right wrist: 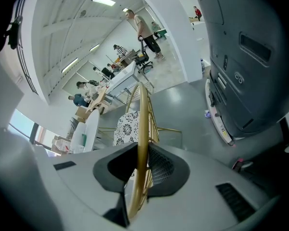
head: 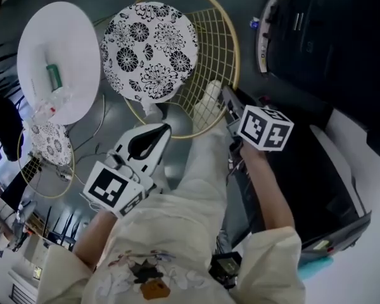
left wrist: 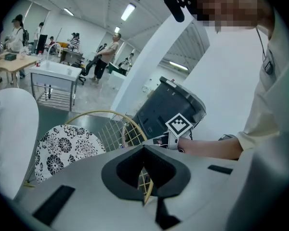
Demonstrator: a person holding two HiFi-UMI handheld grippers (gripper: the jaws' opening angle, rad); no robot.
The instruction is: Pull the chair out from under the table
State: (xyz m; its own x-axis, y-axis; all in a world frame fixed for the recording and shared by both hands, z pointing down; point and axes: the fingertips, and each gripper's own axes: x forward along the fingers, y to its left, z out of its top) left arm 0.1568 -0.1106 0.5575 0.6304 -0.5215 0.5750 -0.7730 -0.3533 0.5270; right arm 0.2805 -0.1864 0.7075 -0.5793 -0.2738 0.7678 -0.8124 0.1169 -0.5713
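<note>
The chair has a gold wire back (head: 223, 49) and a black-and-white floral cushion (head: 149, 49). It stands beside the round white table (head: 69, 37). My right gripper (head: 228, 101) is at the right side of the back's rim. In the right gripper view that gold rim (right wrist: 143, 129) runs straight through the jaws, and the right gripper (right wrist: 135, 196) is shut on it. My left gripper (head: 164, 130) sits at the rim's near edge. In the left gripper view a short piece of gold rim lies in the narrow slit of the left gripper (left wrist: 145, 196), with the cushion (left wrist: 62, 148) beyond.
A large dark machine (head: 329, 37) stands close on the right of the chair. A second floral-cushioned chair (head: 50, 144) is at the left under the table. A green bottle (head: 54, 78) and wrappers lie on the table. People and desks are far off in the room.
</note>
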